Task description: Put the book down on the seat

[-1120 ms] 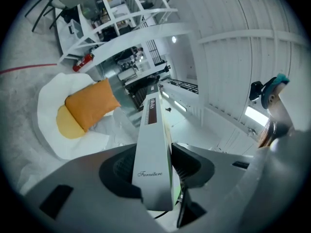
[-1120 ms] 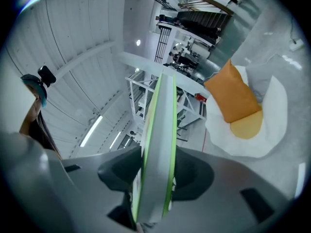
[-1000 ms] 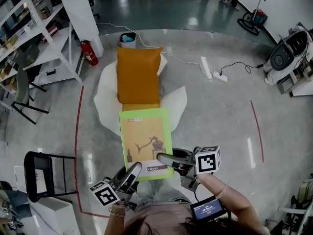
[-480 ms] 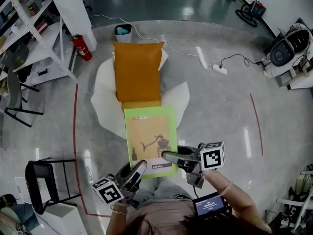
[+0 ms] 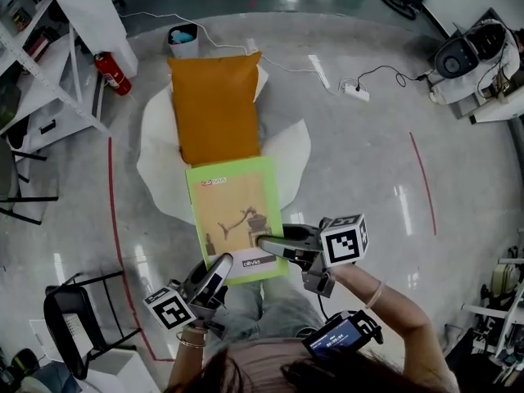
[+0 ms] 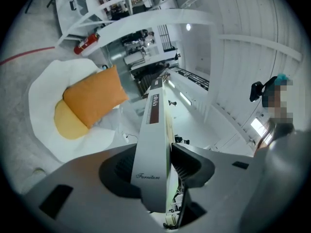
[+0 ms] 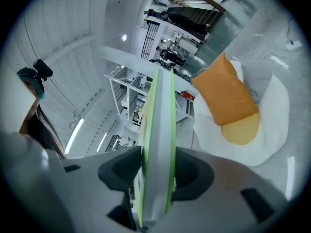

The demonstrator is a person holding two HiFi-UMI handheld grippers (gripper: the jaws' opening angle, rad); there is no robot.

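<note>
Overall: two claws carry one book (image 5: 236, 219) flat above the floor (image 5: 368, 178), cover up.
Book: green-edged, with a pale cover and a small picture. In the head view its far end overlaps the front of the seat (image 5: 155, 150), and its near end points toward the person.
Left claw (image 5: 221, 262): closed on the book's near left corner. In the left gripper view the grey spine fills the gap between both pads.
Right claw (image 5: 264, 242): clamped on the near right part. The right gripper view shows the green edge pinched between both pads.
Seat: white and rounded, on the floor, with an orange cushion (image 5: 214, 105) at its back and a yellow pad (image 7: 240, 130) in front of that.
Gap: both gripper views show space between book and cushion. Whether the book touches the pad I cannot tell.
Around: a red extinguisher (image 5: 109, 70) and a bin (image 5: 182, 38) stand beyond the seat. A power strip (image 5: 355, 93) lies to the right, a black chair (image 5: 70, 313) is at lower left, and a red line (image 5: 115, 211) runs along the floor.
</note>
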